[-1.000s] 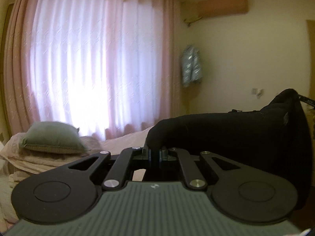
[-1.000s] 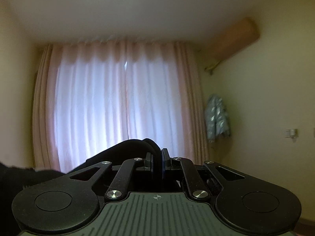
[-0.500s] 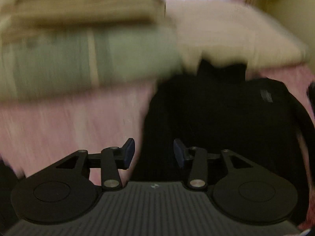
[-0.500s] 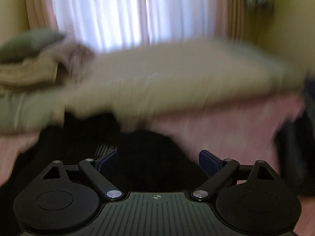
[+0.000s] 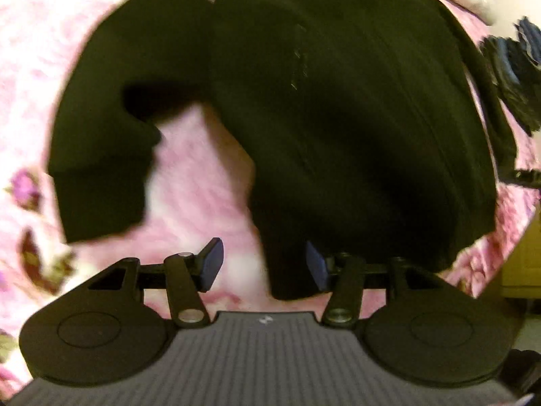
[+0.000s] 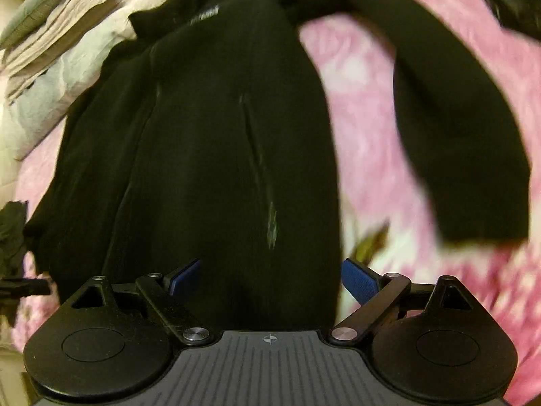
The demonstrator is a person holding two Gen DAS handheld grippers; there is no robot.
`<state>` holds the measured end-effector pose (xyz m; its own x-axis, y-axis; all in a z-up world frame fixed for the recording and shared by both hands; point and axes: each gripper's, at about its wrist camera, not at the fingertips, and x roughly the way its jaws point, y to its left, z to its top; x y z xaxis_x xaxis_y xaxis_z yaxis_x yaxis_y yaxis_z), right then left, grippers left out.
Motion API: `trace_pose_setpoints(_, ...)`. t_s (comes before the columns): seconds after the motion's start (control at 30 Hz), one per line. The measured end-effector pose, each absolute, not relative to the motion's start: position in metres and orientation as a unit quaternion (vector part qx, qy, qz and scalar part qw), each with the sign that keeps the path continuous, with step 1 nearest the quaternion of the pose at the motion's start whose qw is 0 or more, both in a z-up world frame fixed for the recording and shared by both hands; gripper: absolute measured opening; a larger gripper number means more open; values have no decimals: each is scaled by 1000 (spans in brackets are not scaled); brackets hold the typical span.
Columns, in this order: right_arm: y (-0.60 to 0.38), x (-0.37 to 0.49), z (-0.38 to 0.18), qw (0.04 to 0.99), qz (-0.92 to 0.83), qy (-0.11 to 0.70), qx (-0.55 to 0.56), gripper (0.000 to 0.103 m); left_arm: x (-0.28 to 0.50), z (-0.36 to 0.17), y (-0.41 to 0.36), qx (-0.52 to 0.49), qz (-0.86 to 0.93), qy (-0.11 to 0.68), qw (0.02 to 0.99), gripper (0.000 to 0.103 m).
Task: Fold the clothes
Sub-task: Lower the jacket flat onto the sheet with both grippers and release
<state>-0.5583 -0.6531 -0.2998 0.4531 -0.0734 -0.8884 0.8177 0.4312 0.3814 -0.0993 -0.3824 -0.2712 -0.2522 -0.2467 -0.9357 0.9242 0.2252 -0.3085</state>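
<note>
A black zip jacket (image 5: 338,108) lies spread flat on a pink flowered bedspread (image 5: 30,50), its hem toward me. My left gripper (image 5: 262,265) is open and empty just above the jacket's lower left hem corner; one sleeve (image 5: 98,169) lies off to the left. In the right wrist view the jacket (image 6: 209,135) fills the middle, with its other sleeve (image 6: 449,128) stretched out to the right. My right gripper (image 6: 270,279) is open and empty over the hem near the zip.
Folded beige and green bedding (image 6: 57,27) is piled at the head of the bed, upper left in the right wrist view. A dark garment (image 5: 514,67) lies at the bed's right side. The bedspread (image 6: 365,108) shows between body and sleeve.
Both grippers were shut on the jacket and held it up a second ago. They have let go, opened, and tilted down over the jacket, which now lies flat on the bed.
</note>
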Motion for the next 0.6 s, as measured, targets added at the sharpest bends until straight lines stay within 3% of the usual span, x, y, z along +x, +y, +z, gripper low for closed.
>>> trace_pose_setpoints(0.23, -626, -562, -313, 741, -320, 433, 401, 92, -121, -292, -386, 309, -573, 541, 532, 43)
trace_pose_setpoints(0.37, -612, -578, -321, 748, -336, 417, 391, 92, -119, -289, -377, 301, -588, 525, 537, 8)
trace_pose_setpoints(0.4, -607, -582, -320, 747, -339, 412, 397, 91, -116, -288, -374, 297, -590, 529, 533, 6)
trace_pose_setpoints(0.47, -599, -586, -319, 742, -342, 413, 402, 61, -116, -285, -370, 315, -594, 532, 515, 5)
trace_pose_setpoints(0.5, -597, -587, -319, 736, -349, 417, 403, 24, -119, -281, -368, 328, -600, 525, 506, 5)
trace_pose_setpoints(0.53, -598, -592, -318, 730, -349, 408, 423, 14, -121, -275, -365, 339, -607, 518, 499, 5)
trace_pose_setpoints(0.6, -601, -596, -314, 720, -349, 402, 446, 8, -121, -260, -356, 344, -613, 512, 494, 5)
